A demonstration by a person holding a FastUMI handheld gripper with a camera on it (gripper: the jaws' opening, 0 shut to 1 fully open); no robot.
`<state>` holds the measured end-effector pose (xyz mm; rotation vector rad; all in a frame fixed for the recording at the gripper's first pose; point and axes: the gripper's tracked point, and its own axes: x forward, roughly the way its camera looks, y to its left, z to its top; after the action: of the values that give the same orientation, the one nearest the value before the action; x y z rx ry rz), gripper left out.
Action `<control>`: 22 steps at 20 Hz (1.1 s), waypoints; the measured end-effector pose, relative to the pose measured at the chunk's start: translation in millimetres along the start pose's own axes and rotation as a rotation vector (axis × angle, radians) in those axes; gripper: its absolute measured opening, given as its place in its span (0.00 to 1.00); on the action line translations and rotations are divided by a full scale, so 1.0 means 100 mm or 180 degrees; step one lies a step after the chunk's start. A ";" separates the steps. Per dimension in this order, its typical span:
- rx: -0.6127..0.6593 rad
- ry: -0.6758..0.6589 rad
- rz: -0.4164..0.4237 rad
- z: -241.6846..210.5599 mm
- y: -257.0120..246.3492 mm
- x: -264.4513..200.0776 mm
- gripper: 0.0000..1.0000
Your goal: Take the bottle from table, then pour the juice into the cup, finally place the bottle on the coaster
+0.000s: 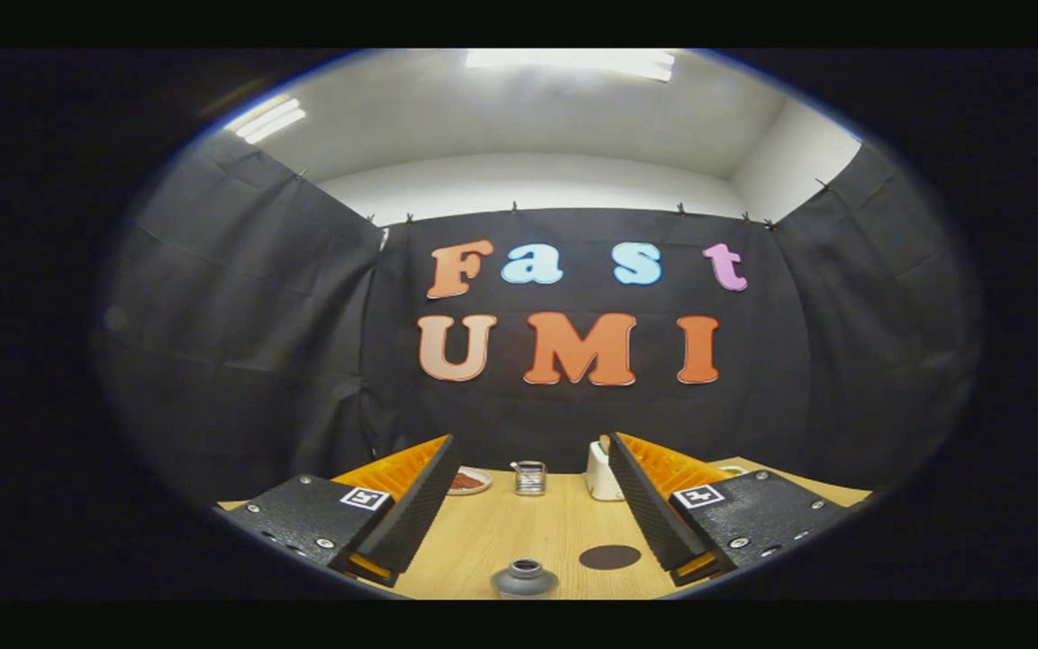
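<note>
My gripper [531, 446] is open, held above the near part of a wooden table [483, 541], with nothing between its fingers. Low between the fingers, close to me, the grey top and open neck of the bottle [525, 578] show; its body is hidden below. A dark round coaster [610, 556] lies flat on the table just right of the bottle, near the right finger [645, 505]. Beyond the fingers, a small clear glass cup [530, 478] stands upright near the table's far edge.
A small plate [469, 480] with something reddish sits left of the cup, partly behind the left finger. A white container [601, 475] stands right of the cup, partly behind the right finger. Black cloth walls close off the table at the back and sides.
</note>
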<state>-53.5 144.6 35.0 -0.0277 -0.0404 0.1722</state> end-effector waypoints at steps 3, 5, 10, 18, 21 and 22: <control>-0.0110 -0.0047 -0.0012 0.04 0.06 -0.06 0.98; -0.0171 -0.0051 -0.0031 0.01 0.06 -0.07 0.98; -0.0118 0.0174 -0.0116 -0.33 0.04 -0.06 0.98; -0.0220 0.0565 -0.0291 -1.15 0.02 -0.23 0.99; -0.0315 0.0548 -0.0407 -1.25 0.00 -0.31 0.99; -0.0299 0.0519 -0.0425 -1.28 0.01 -0.35 0.98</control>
<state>-82.3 136.4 -94.2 -0.1322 0.1121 0.0339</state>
